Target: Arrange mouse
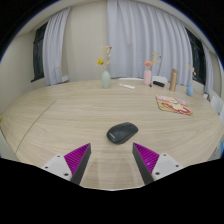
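A black computer mouse lies on the light wooden table, just ahead of my fingers and a little right of the middle between them. My gripper is open and empty, with the purple pads spread wide apart above the table. The mouse is not touched by either finger.
At the table's far side stand a pale vase with a yellow flower, a pink bottle and a brown bottle. A flat orange-patterned book or mat lies at the far right. Curtains hang behind the table.
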A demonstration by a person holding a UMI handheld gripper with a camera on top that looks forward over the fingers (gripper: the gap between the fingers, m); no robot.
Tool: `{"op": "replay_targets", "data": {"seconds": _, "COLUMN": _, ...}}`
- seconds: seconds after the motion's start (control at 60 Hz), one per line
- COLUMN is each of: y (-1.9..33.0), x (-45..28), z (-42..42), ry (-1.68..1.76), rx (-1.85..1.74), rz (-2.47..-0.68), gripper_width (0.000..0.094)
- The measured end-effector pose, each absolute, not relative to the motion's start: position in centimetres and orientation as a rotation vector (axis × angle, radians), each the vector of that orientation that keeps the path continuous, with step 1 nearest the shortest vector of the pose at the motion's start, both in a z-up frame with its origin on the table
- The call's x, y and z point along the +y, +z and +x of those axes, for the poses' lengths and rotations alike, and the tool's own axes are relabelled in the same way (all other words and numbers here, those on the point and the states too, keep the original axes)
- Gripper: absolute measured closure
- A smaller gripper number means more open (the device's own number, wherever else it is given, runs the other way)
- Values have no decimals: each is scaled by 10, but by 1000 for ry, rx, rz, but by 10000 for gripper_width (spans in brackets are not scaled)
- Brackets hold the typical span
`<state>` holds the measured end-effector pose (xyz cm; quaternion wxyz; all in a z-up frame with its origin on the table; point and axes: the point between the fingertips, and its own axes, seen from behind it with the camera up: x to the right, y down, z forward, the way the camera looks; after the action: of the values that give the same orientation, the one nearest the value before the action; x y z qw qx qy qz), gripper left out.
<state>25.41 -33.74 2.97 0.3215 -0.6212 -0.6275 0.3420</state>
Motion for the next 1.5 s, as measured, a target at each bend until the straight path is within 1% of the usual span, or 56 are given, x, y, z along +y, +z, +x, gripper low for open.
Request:
{"op": "replay_targets", "data": {"seconds": 0.283, "y": -3, "x": -323, "z": 183, "ry": 835, "rx": -1611, "rz": -1672, "gripper_width": 67}}
{"op": "replay_targets", "data": {"seconds": 0.533, "y": -8, "x": -335, "z": 136, "ry": 868, "rx": -1663, "rz": -1658, "gripper_width": 75}}
{"op": "replay_targets", "data": {"seconds": 0.617, "y": -9, "x": -340, "z": 126, "ry": 865, "rx": -1699, "rz": -1630, "gripper_width": 109}}
{"op": "replay_targets", "data": {"seconds": 0.667, "y": -9, "x": -343, "z": 124, "ry": 866, "rx": -1713, "rz": -1619, "gripper_width": 152}}
{"op": "replay_targets", "data": {"seconds": 0.733, "y": -9, "x": -343, "z": 122, "ry": 864, "rx": -1717, "rz": -1616, "gripper_width": 267}}
{"op": "replay_targets", "data": {"seconds": 0.767, "y": -9, "x": -342, "z": 121, "ry": 858, "rx": -1711, "rz": -1619, "gripper_width": 336}}
{"op": "replay_targets", "data": {"seconds": 0.783, "y": -9, "x": -341, "z": 121, "ry": 854, "rx": -1707, "rz": -1620, "gripper_width": 403}}
{"op": "replay_targets", "data": {"seconds": 0.8, "y": -9, "x": -341, "z": 121, "ry": 856, "rx": -1705, "rz": -1623, "gripper_width": 444}}
{"op": "replay_targets", "data": {"seconds": 0.833, "y": -9, "x": -341, "z": 120, "ry": 850, "rx": -1704, "rz": -1632, "gripper_width": 455}}
{"op": "replay_targets", "data": {"seconds": 0.85, "y": -9, "x": -341, "z": 120, "ry": 846, "rx": -1704, "rz": -1633, "gripper_width": 478}}
{"op": "replay_targets", "data": {"seconds": 0.95, "y": -8, "x": -343, "z": 120, "ry": 836, "rx": -1718, "rz": -1642, "gripper_width": 547}}
{"op": "replay_targets", "data": {"seconds": 1.0, "y": -3, "x": -340, "z": 119, "ry": 831, "rx": -1707, "rz": -1664, "gripper_width": 560}}
{"op": "replay_targets", "data": {"seconds": 1.05, "y": 9, "x": -337, "z": 117, "ry": 835, "rx": -1685, "rz": -1683, "gripper_width": 562}}
{"op": "replay_targets", "data": {"seconds": 1.133, "y": 46, "x": -327, "z": 108, "ry": 875, "rx": -1643, "rz": -1689, "gripper_width": 564}}
{"op": "replay_targets", "data": {"seconds": 1.217, "y": 88, "x": -299, "z": 86, "ry": 906, "rx": -1592, "rz": -1685, "gripper_width": 563}}
{"op": "replay_targets", "data": {"seconds": 1.283, "y": 116, "x": -262, "z": 62, "ry": 910, "rx": -1542, "rz": -1682, "gripper_width": 563}}
{"op": "replay_targets", "data": {"seconds": 1.367, "y": 142, "x": -199, "z": 28, "ry": 897, "rx": -1470, "rz": -1672, "gripper_width": 565}}
{"op": "replay_targets", "data": {"seconds": 1.433, "y": 148, "x": -138, "z": 4, "ry": 834, "rx": -1438, "rz": -1648, "gripper_width": 565}}
{"op": "replay_targets", "data": {"seconds": 1.5, "y": 140, "x": -80, "z": -17, "ry": 785, "rx": -1415, "rz": -1654, "gripper_width": 565}}
